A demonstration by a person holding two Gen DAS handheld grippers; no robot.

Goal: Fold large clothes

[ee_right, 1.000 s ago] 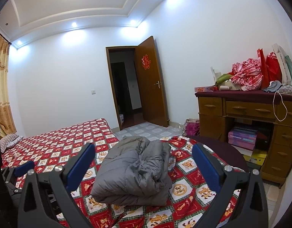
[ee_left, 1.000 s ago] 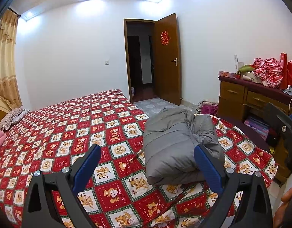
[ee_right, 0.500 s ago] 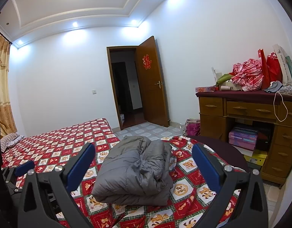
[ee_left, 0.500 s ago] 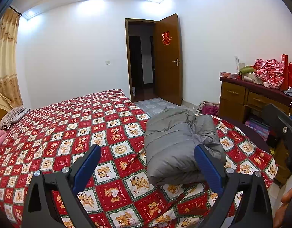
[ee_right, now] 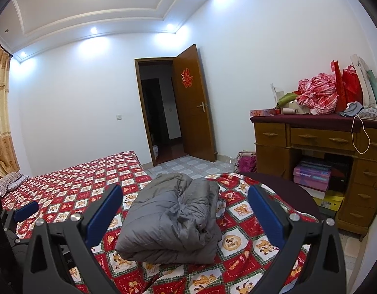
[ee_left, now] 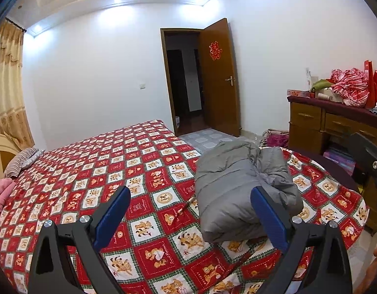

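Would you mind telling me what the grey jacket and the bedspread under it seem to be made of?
Grey jacket: probably a padded synthetic shell, nylon or polyester, judging by its puffy quilted channels and faint sheen. Bedspread: likely printed woven cotton or a blend; matte, thin, lying flat with small creases.

The folded jacket (ee_left: 239,196) lies on the bed (ee_left: 95,171) near its right corner, ahead of both grippers; the left gripper (ee_left: 188,216) is held above the bed to the jacket's left, the right gripper (ee_right: 184,214) above the bed with the jacket between its spread fingers in its own view; a pillow (ee_left: 23,160) lies at the bed's far left; the open door (ee_left: 219,78) stands behind the bed; the dresser (ee_right: 318,159) stands right of the bed, clothes (ee_right: 317,94) on top, boxes (ee_right: 313,175) under it.
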